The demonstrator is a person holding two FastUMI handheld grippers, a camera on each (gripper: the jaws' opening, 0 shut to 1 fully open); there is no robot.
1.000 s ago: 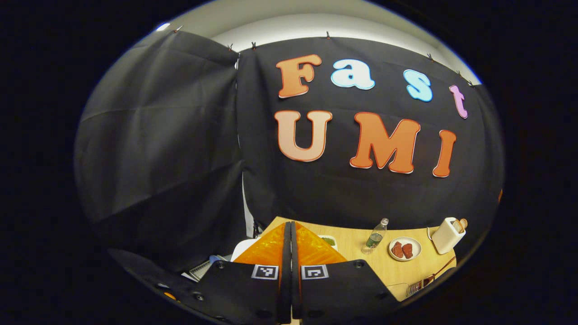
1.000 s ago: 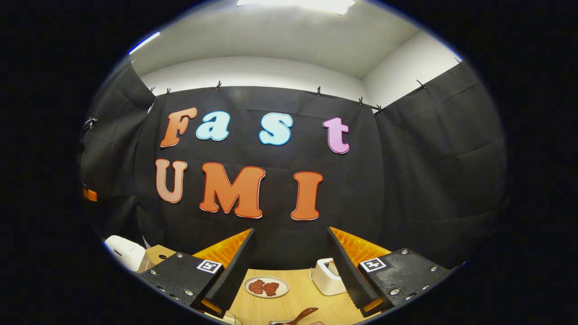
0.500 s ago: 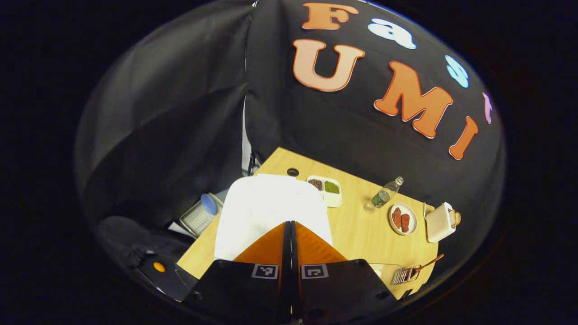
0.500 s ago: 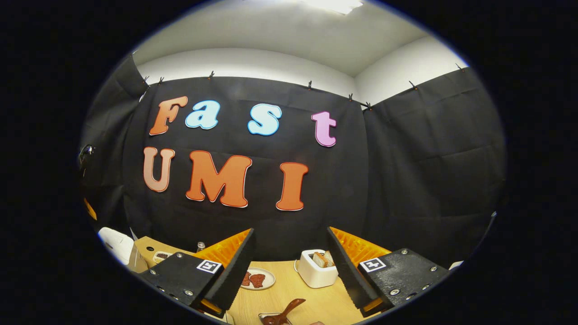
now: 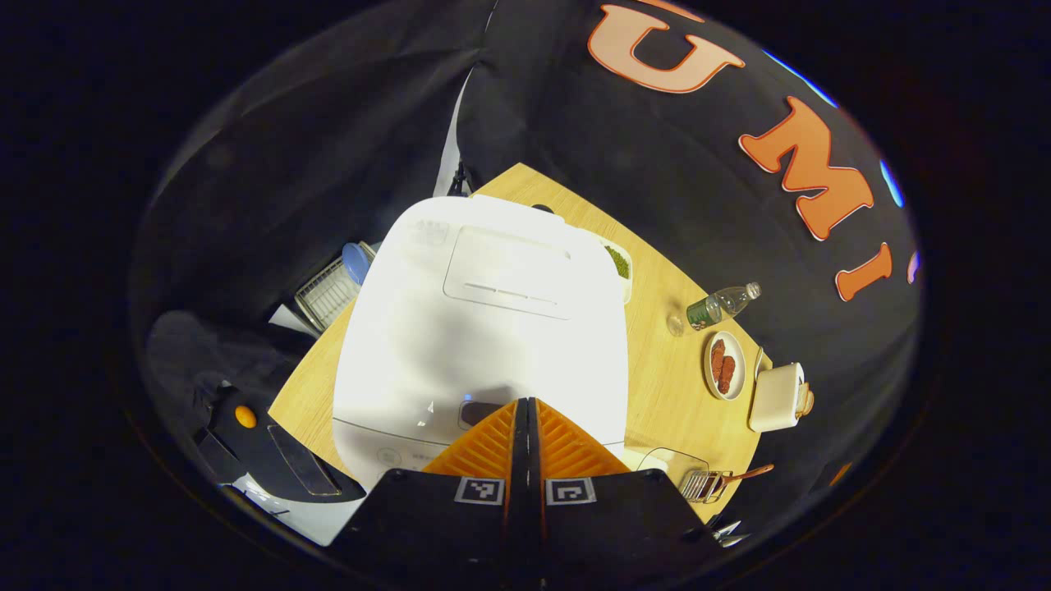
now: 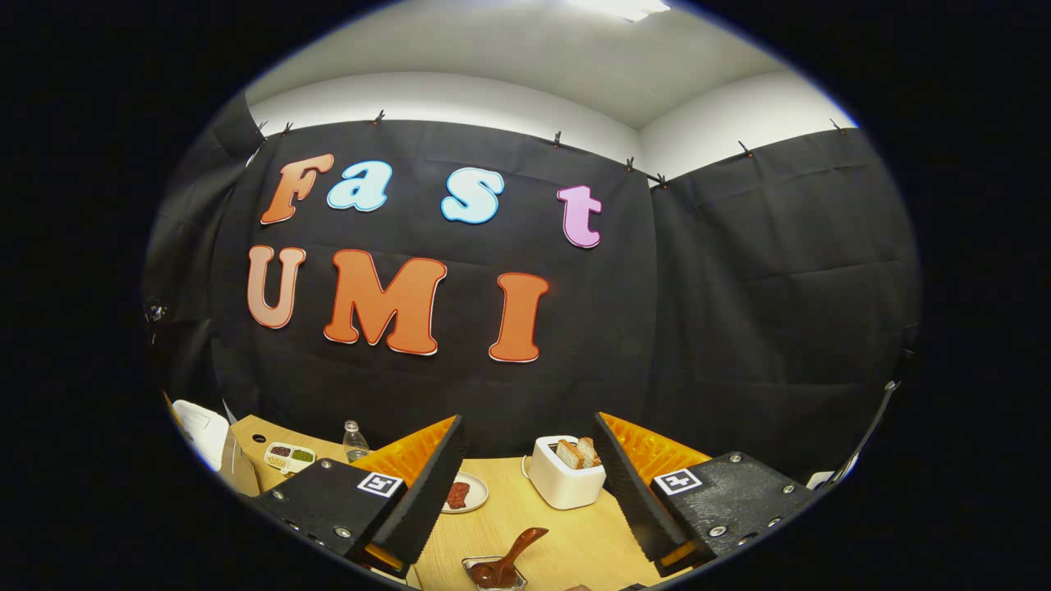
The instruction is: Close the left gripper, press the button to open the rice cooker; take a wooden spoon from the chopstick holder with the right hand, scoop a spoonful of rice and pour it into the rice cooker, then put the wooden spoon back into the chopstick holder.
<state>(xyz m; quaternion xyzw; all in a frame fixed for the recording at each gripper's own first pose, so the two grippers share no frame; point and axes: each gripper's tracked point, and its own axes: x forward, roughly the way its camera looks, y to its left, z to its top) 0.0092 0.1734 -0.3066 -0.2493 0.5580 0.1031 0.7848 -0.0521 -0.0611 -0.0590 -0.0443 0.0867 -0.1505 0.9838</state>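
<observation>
Left gripper view first: my left claw (image 5: 525, 410) has its two fingers pressed flat together with nothing between them, which makes sense since I want one blunt tip for poking rather than a grip. It's pointed down at the front edge of the big white rounded rice cooker (image 5: 484, 320), lid still down, and the small dark button (image 5: 480, 410) sits just left of my tips. I can't tell if I'm touching it yet. Beyond the rice cooker on the light wooden bench (image 5: 665, 386) there's a clear plastic water bottle (image 5: 722, 302) lying over, a small white plate with red pieces (image 5: 724, 365) and a white toaster (image 5: 776, 398). The wire chopstick holder (image 5: 704, 484) with the brown wooden spoon (image 5: 743, 474) sits off to the right of the rice cooker's front, so I reckon it's parked there for my other hand.

Right gripper view: my right claw (image 6: 530, 484) is held wide apart, empty, up above the bench and aimed mostly at the wall. The wooden spoon stands in the chopstick holder below and between my fingers, handle leaning toward the toaster. Looks like I'm just waiting until the lid pops.
</observation>
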